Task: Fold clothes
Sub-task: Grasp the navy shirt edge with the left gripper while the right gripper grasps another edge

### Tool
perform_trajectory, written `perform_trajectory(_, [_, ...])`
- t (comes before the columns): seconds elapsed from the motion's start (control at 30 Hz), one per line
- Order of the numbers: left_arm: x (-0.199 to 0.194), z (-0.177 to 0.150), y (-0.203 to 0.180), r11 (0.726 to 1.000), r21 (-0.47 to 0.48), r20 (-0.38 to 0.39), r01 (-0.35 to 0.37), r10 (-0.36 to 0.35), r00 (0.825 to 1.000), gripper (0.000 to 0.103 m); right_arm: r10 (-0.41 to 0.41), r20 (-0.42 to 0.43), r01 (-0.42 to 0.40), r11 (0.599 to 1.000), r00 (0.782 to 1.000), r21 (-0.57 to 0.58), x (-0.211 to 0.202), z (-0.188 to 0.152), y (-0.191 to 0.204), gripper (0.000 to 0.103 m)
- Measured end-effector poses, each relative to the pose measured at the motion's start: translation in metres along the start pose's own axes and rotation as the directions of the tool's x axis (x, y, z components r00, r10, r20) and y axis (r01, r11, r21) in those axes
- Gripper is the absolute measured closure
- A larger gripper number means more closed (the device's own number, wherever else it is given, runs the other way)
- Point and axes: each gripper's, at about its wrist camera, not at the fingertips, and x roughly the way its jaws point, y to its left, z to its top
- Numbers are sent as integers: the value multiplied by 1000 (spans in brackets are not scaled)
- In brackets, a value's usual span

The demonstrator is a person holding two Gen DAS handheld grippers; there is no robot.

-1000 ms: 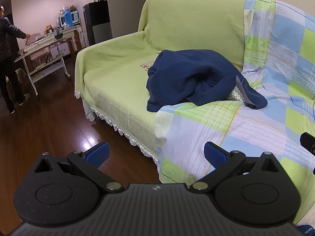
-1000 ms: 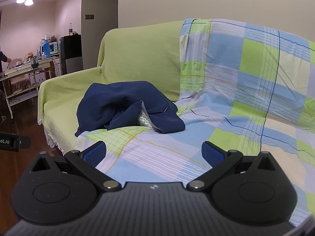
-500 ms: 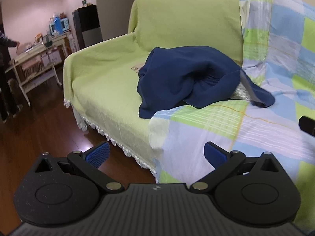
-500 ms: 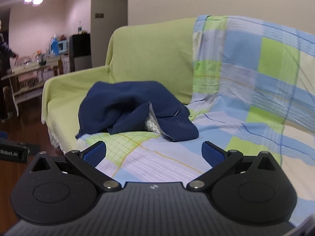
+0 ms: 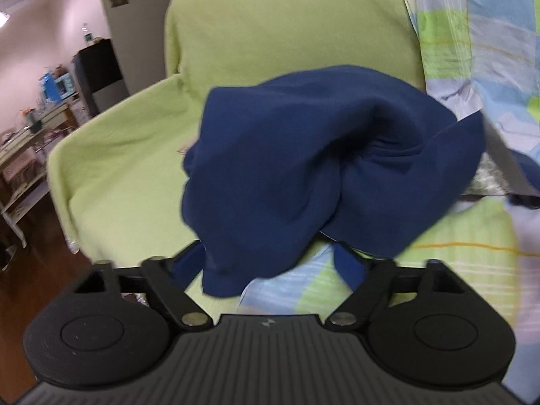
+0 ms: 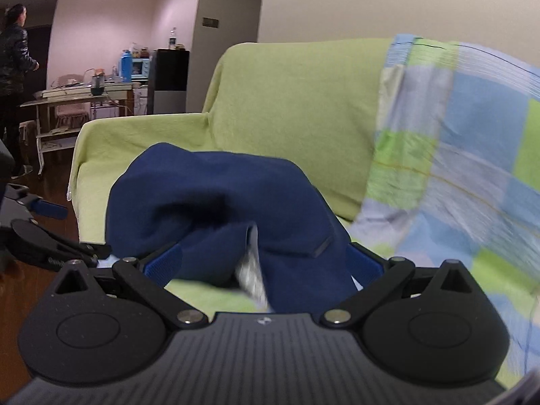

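Both of my tools have moved in close on the crumpled navy-blue fleece garment (image 5: 303, 155), which lies heaped on the lime-green cloth-covered sofa (image 5: 135, 168). My left tool (image 5: 270, 263) and right tool (image 6: 265, 263) are wide but closing, soft folds between their blue pads, not yet pinched.

Crumpled dark blue garment (image 5: 303, 168) is lying in a heap on the sofa seat, straddling green and checked covers, pale lining showing at one fold.
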Motion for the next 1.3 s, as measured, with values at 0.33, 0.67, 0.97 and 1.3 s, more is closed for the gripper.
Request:
perform_trajectory(0.33, [67,-20,2,964,266,-60,7,9,998,45,79,7,-79,997,997,5,51,7,16,13])
perform_trajectory(0.67, [57,-19,20,931,351,91,-96,68,993,100,66,-21,-67,997,998,-27,66,1,21,13])
perform_trajectory(0.97, [19,44,79,975,200,259,-99,45,965,100,-12,-92,-1,991,996,-137,88,7,-6,83])
perform_trajectory(1.3, [4,50,77,981,157,307,-114,61,950,100,-150,-223,42,904,963,-426,142,-31,-20,73])
